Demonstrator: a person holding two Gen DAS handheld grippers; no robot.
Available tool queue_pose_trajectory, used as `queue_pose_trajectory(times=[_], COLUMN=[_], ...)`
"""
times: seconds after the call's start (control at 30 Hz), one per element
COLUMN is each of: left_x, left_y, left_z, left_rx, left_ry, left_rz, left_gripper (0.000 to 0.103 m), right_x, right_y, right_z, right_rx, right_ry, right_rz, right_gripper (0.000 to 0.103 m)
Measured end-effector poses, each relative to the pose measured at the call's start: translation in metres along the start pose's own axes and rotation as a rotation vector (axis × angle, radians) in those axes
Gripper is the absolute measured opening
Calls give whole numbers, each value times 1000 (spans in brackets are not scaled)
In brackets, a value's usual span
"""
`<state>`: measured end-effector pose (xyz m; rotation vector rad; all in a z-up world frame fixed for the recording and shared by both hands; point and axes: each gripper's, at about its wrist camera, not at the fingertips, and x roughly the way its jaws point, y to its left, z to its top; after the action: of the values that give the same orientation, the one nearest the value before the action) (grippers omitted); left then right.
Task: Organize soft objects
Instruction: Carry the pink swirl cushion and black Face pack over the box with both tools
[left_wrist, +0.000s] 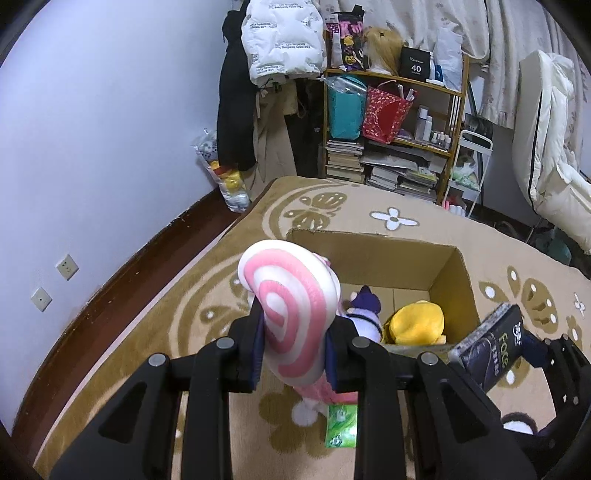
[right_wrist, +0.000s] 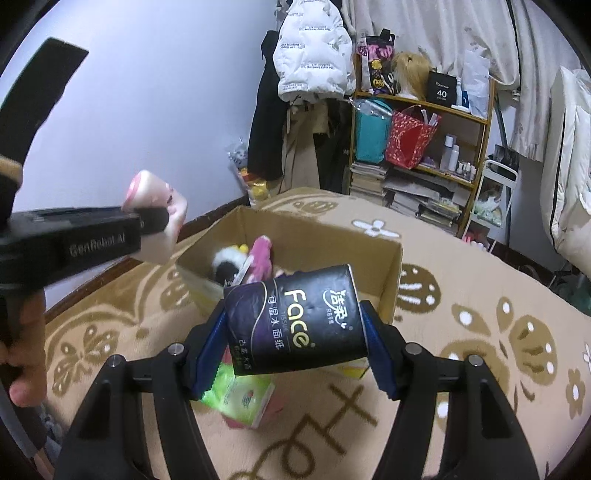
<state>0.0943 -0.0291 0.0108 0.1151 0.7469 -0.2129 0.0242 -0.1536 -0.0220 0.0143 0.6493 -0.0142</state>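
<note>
Left gripper (left_wrist: 293, 341): fingers closed on a pink-and-white spiral plush (left_wrist: 291, 314), clamped across its lower half, with the swirl bulging above and ahead of the fingertips. Judged light and highly compressible; the pads sink in, so a grip across the thick middle should hold without slipping.

Right gripper (right_wrist: 295, 332): fingers closed on a black soft pack of face tissue (right_wrist: 295, 321), one blue pad (right_wrist: 208, 352) against each side wall. Pack judged light and yielding, its film wrapper somewhat slick; a squeeze across the flat sides suits it.

Cardboard box (left_wrist: 452, 291): open, on the patterned rug (left_wrist: 207, 280), just beyond both sets of fingertips. Contents include a purple plush (left_wrist: 364, 314) and a yellow plush (left_wrist: 415, 321).

Green tissue packet (left_wrist: 341, 424): lies on the rug below the left fingers, not yet boxed.
</note>
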Motion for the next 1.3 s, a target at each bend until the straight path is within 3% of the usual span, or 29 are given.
queue_pose_trajectory(times=[0.33, 0.67, 1.3], left_x=[15, 34, 69], left_y=[-10, -14, -20], left_z=[31, 35, 24], left_rx=[79, 77, 72], left_ry=[-71, -111, -52], left_rz=[28, 11, 12], left_gripper=[25, 26, 27], right_x=[22, 41, 75], right_y=[-17, -27, -43], right_z=[31, 44, 30], right_rx=[10, 4, 35], right_ry=[-45, -73, -22], right_rz=[-8, -20, -23], right_gripper=[71, 71, 71])
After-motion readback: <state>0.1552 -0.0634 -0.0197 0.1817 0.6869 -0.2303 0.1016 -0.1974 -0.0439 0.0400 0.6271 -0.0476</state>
